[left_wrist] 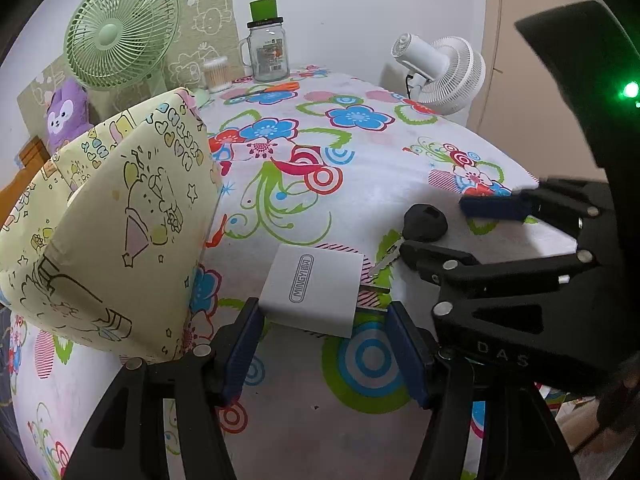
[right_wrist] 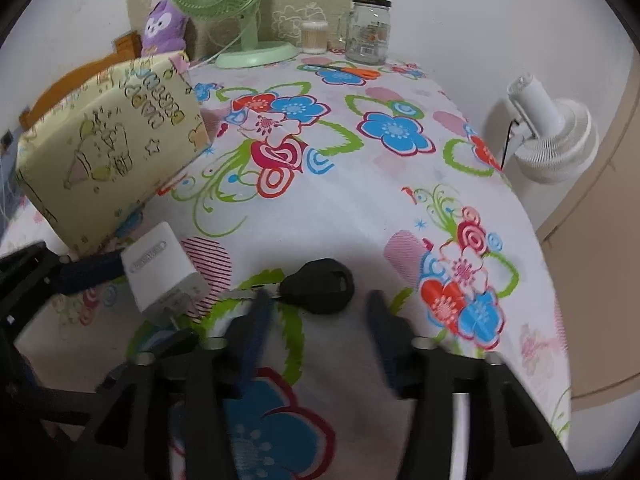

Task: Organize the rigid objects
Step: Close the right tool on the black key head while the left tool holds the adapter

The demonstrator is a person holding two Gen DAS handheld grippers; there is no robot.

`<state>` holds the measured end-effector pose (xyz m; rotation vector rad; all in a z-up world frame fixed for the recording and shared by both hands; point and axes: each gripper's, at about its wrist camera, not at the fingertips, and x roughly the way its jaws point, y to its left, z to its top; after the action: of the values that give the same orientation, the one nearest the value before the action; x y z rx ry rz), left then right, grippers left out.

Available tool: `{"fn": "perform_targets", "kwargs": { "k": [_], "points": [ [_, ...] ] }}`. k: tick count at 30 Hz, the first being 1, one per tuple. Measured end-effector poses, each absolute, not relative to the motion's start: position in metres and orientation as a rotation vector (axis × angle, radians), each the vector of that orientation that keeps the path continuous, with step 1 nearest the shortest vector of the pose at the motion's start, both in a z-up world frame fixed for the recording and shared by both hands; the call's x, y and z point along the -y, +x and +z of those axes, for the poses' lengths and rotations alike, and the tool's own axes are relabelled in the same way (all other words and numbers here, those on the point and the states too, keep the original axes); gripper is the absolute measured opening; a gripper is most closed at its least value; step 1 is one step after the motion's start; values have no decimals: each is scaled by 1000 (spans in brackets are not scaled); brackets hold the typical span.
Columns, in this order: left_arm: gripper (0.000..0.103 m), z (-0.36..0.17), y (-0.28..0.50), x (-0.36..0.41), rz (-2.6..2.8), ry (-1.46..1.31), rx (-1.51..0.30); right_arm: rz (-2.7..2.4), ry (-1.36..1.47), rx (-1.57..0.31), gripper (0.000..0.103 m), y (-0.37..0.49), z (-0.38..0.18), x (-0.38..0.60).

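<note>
On the floral tablecloth (left_wrist: 380,184), charger (left_wrist: 316,290) between clenched left fingers (left_wrist: 240,354); right fingers (right_wrist: 256,328) released.

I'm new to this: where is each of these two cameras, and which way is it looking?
Left wrist view: sits on the left hand-held gripper, looking forward and down along its blue fingers at the white charger between them; the right hand-held gripper enters from the right.
Right wrist view: sits on the right hand-held gripper, looking forward and down at the black key; the left one's fingertip shows at the left edge.
Shared: charger, key, yellow fabric box, flowered tablecloth, green fan, white fan, jar.
</note>
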<state>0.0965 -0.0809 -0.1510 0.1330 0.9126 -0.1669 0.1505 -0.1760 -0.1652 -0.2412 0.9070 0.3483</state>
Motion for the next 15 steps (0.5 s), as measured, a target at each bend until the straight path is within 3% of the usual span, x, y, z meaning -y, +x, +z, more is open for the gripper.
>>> {"fn": "perform_targets", "kwargs": {
  "k": [2,9,14,15],
  "points": [
    [64,-151,98,81,-169,135,-915,353,-281,-890,71,154,-165,175],
    [65,-151,106,81,-168,130,-924,426,-280,-884,68,171,-166,175],
    [64,-151,108,81,-169,125,-922,446,-223,-886,42,167,-167,175],
    [64,-151,108,81,-170,123,-926,439,-217,-884,41,164,-166,174]
  ]
}}
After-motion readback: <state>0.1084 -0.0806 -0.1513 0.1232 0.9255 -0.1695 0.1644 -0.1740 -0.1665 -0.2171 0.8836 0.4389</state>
